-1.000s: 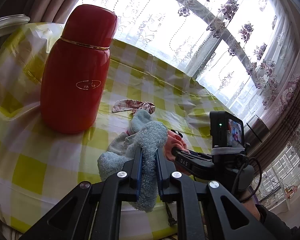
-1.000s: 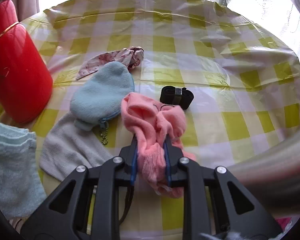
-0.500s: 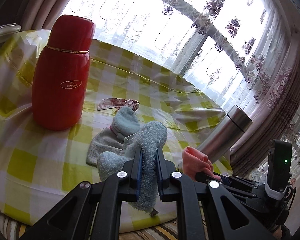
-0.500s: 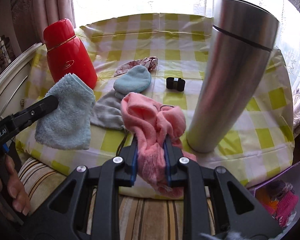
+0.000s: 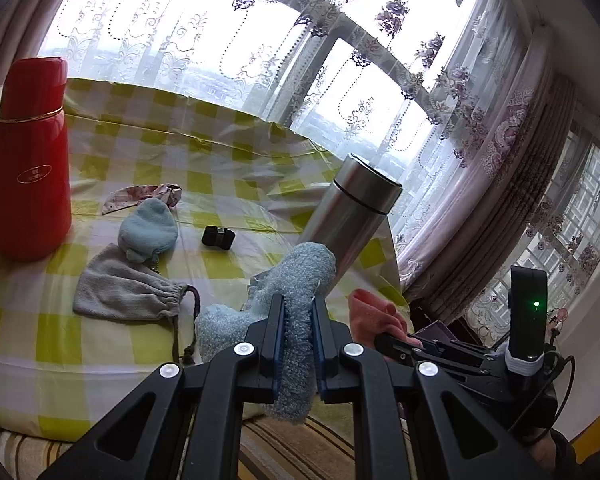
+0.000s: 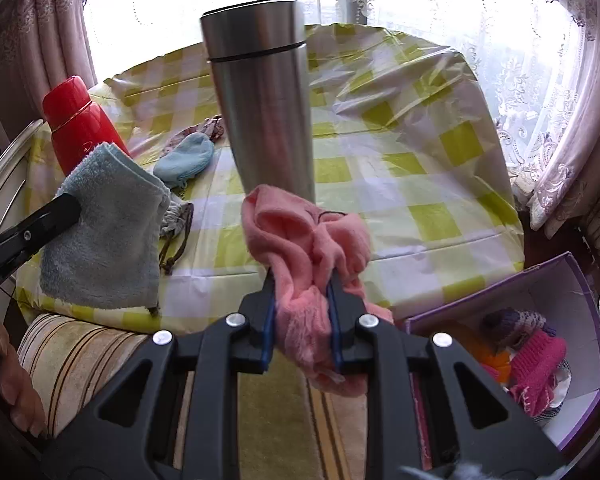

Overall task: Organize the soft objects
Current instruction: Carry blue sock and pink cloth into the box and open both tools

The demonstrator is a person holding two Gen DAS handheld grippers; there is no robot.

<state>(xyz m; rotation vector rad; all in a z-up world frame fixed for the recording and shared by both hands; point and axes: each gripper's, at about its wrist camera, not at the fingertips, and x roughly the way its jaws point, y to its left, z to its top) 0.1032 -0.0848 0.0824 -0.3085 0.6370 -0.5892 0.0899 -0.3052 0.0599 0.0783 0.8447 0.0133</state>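
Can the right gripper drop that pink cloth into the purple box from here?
Probably yes. The right gripper, shut on the pink cloth, is off the table's edge, and the open purple box sits below to its right, nothing between.

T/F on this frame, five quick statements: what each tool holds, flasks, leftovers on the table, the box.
1. The left tool is shut on a light blue fluffy cloth. True.
2. The right tool is empty. False: it is shut on a pink fluffy cloth.
3. The steel flask lies on its side. False: it stands upright, as does the red flask.
4. A grey drawstring pouch lies on the checked tablecloth. True.
5. The purple box is empty. False: knitted items are inside.
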